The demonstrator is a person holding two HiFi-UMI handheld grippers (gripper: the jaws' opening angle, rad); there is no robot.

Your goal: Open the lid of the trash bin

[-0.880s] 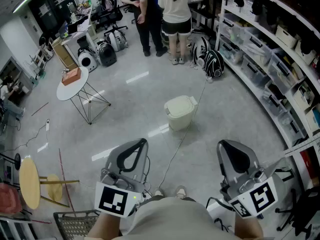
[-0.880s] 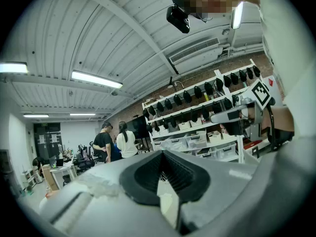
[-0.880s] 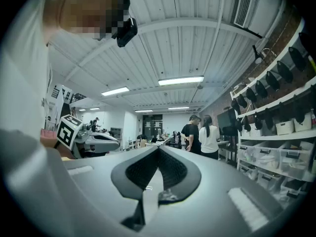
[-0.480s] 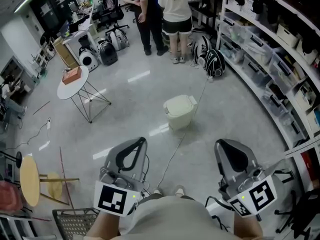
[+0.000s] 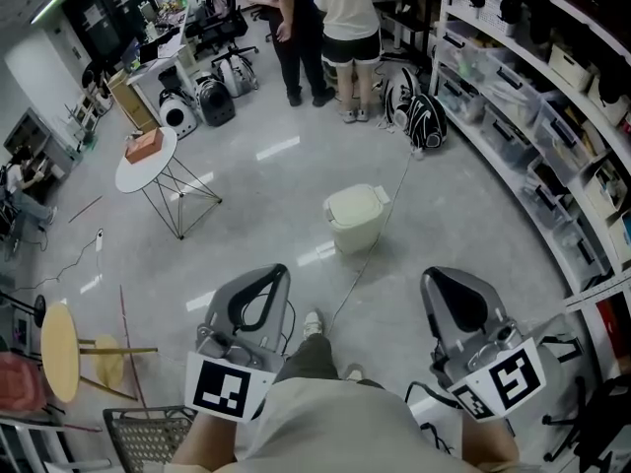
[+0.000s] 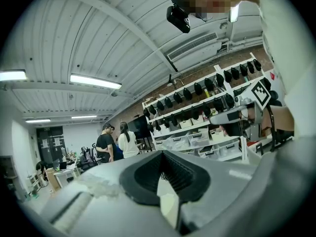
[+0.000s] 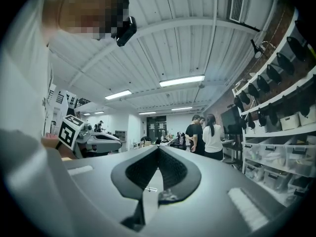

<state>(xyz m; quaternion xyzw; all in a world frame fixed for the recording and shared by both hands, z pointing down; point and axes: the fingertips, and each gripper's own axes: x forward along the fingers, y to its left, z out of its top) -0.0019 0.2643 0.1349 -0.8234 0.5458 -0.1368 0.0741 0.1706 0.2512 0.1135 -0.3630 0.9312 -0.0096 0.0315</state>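
Left gripper (image 5: pixel 280 270) has its 2 grey jaws pressed together at the tips with nothing between them; right gripper (image 5: pixel 432 276) is closed and empty in the same way. Both hang low at the near edge, well apart from the squat cream plastic trash bin (image 5: pixel 355 222), which stands further out on the pale grey floor (image 5: pixel 473 215), between the 2 grippers' lines. A thin cable (image 5: pixel 347 289) runs just past its right side. The step in hand seems to be the approach: get close, part 1 gripper's jaws, catch the lid's near-left rim, swing it up. The bin stands upright, long axis vertical, lid shut and facing up; its hinge looks far-right
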